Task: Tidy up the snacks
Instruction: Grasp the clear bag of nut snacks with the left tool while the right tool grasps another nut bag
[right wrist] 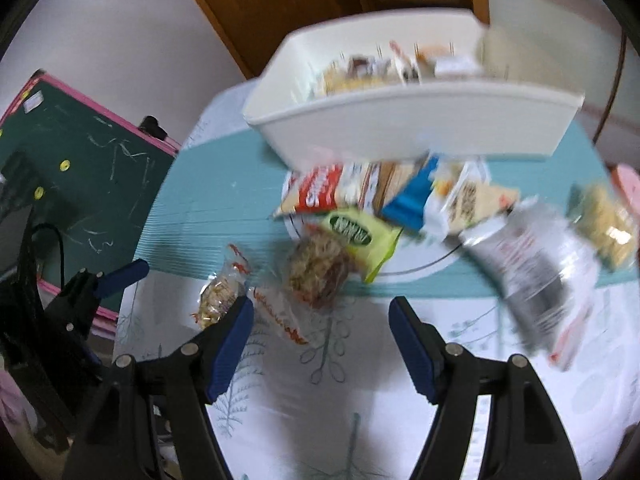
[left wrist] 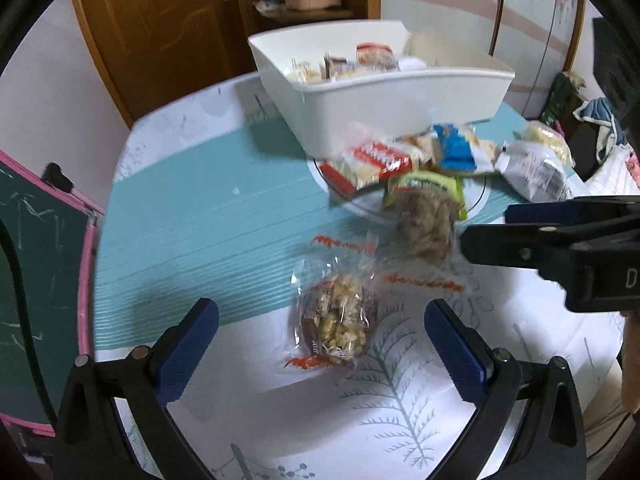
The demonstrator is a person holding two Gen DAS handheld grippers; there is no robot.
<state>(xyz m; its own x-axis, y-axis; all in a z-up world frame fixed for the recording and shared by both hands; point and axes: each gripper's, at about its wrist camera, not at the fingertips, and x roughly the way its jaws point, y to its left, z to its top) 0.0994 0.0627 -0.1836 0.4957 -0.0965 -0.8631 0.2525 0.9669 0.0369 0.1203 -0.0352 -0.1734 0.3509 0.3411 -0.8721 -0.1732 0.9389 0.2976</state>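
A white bin (left wrist: pixel 400 100) with several snack packs inside stands at the table's far side; it also shows in the right wrist view (right wrist: pixel 420 124). In front of it a plate (left wrist: pixel 478 200) carries a heap of packs: a red one (left wrist: pixel 372 162), a blue one (left wrist: pixel 456 148), a green one (left wrist: pixel 428 204). A clear bag of nut clusters (left wrist: pixel 340 320) lies on the cloth between the fingers of my left gripper (left wrist: pixel 320 336), which is open. My right gripper (right wrist: pixel 322 336) is open and empty, just short of the green pack (right wrist: pixel 320 264). A silver pack (right wrist: pixel 536 264) lies to the right.
The table has a white leaf-print cloth (left wrist: pixel 400 412) with a teal band (left wrist: pixel 200 240). A green chalkboard with a pink frame (left wrist: pixel 44 264) stands at the left. A brown door (left wrist: pixel 160 28) and a shelf are behind. The right gripper's body shows in the left wrist view (left wrist: pixel 560 248).
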